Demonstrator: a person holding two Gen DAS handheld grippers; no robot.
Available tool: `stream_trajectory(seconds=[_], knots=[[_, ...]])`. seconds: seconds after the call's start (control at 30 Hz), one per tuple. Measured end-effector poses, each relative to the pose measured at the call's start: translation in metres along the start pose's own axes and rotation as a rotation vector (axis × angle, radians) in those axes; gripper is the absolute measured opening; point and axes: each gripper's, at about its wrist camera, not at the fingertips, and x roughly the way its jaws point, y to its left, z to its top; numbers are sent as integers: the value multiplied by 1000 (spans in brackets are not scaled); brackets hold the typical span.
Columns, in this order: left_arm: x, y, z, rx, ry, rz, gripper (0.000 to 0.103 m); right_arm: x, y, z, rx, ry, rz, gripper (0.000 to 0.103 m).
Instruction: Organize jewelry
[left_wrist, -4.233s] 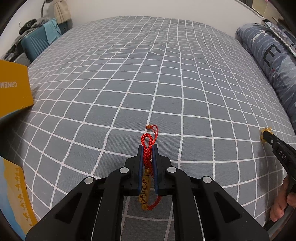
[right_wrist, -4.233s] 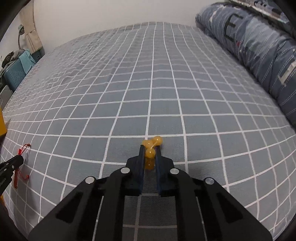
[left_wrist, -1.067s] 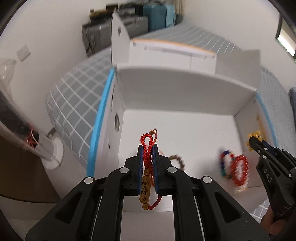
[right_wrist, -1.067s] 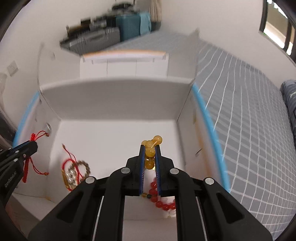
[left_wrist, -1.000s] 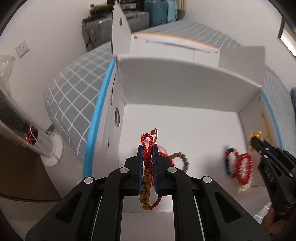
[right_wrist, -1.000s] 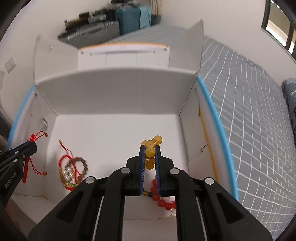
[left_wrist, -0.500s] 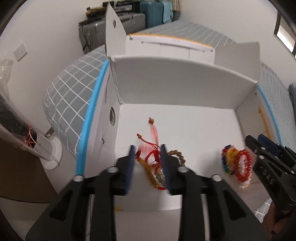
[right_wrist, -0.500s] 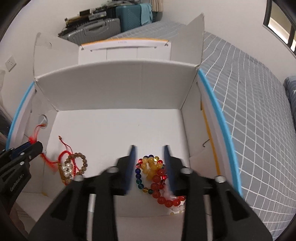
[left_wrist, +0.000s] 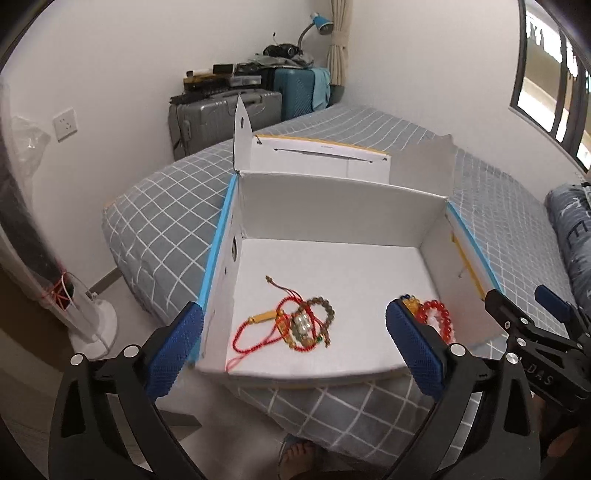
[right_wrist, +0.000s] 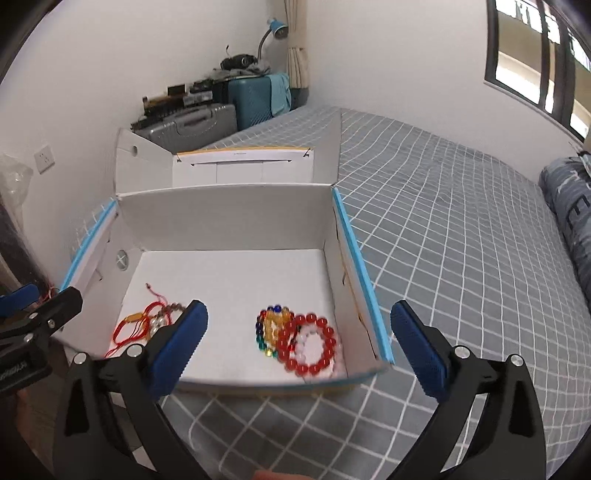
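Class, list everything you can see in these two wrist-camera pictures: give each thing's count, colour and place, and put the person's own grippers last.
Box: one, white with blue edges, open, on the bed.
Corded pile: several tangled red-cord and brown-bead pieces, exact count unclear, box floor, left side.
Beaded bracelets: a red one on top of a white, a yellow and a multicoloured one, box floor, right side.
Bed: one, grey with white grid.
Suitcases: one grey and one teal, by the far wall.
Lamp: one, blue, behind the suitcases.
Window: one, dark frame, right wall.
Wall socket: one, white, left wall.
Left gripper: black with blue fingers, open, empty.
Right gripper: black with blue fingers, open, empty.
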Motion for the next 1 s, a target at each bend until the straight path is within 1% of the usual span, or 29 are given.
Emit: stream_trajectory(seconds=[0.07,0.17,0.2,0.23,0.3,0.4,0.47,0.53,0.77,0.87,1.0], knots=[[-8,-1,-9,8,-17,0,97,-8,-3,-8,1,-16,-6,95],[-17,-1,-23,9,-47,28,97,-16,-8,-21,6,-25,0,95],[-20,-1,-27,7,-55,19,97,-18,-9,-25,10,-26,-2,95],[-20,0,-33,-3,-55,2,97,-20,-11,-29,10,-25,-4,95],[-16,1,-42,-6,-30,1,97,-21,-11,-35,10,-19,-3,95],[-10,-3,-54,20,-17,31,97,-22,-9,-44,0,-12,-7,95],[-7,-4,-59,28,-13,34,97,-23,-7,-49,-7,-10,-10,95],[-7,-4,-61,36,-16,50,97,-22,-7,-52,-4,-4,-10,95],[-7,-2,-62,48,-17,68,97,-21,-7,-55,-5,1,-11,95],[-6,-2,-62,41,-7,53,97,-20,-7,-55,-4,3,-11,95],[-6,-4,-63,48,-6,58,97,-20,-7,-55,-4,4,-12,95]])
